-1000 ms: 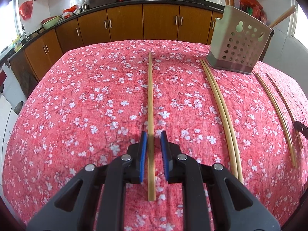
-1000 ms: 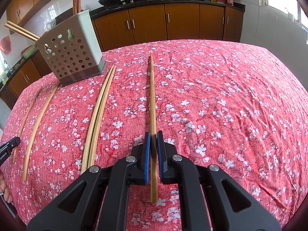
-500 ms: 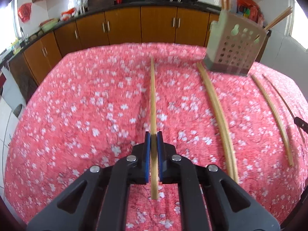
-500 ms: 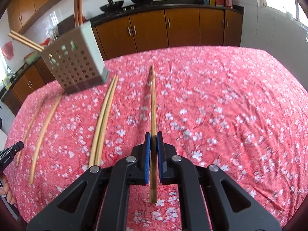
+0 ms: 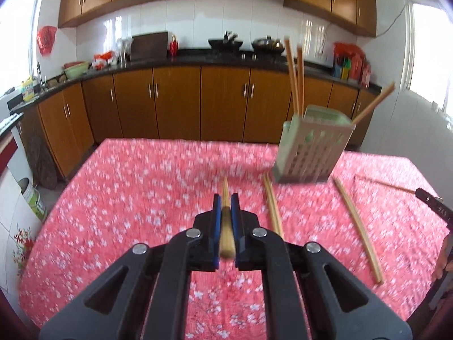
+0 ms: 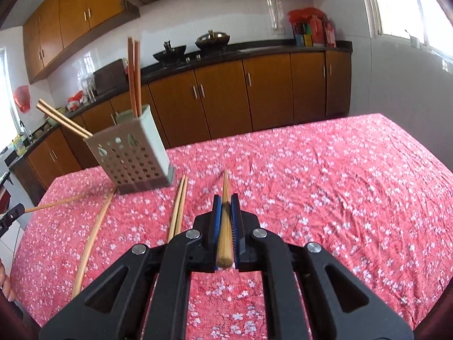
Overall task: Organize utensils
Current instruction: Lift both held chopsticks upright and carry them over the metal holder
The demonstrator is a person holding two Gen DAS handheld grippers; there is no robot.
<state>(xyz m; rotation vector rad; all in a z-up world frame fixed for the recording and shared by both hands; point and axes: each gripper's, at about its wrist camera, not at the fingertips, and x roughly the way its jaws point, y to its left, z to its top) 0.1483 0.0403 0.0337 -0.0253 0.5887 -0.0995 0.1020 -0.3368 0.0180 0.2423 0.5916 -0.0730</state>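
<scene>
My left gripper (image 5: 225, 201) is shut on a wooden chopstick (image 5: 226, 226) and holds it lifted above the red floral tablecloth (image 5: 127, 198). My right gripper (image 6: 225, 201) is shut on another wooden chopstick (image 6: 225, 226), also lifted. A perforated grey utensil holder (image 5: 311, 150) with several chopsticks standing in it sits at the far side of the table; it also shows in the right wrist view (image 6: 133, 158). A pair of chopsticks (image 5: 273, 206) and single chopsticks (image 5: 358, 226) lie on the cloth near the holder.
Brown kitchen cabinets (image 5: 198, 102) and a counter with pans run behind the table. The other gripper's tip (image 5: 433, 205) shows at the right edge of the left wrist view. A bucket (image 5: 34, 198) stands on the floor at the left.
The left gripper closed on its chopstick. Both grippers lifted and tilted up with their chopsticks, so the views now show the kitchen wall and the table from higher up.
</scene>
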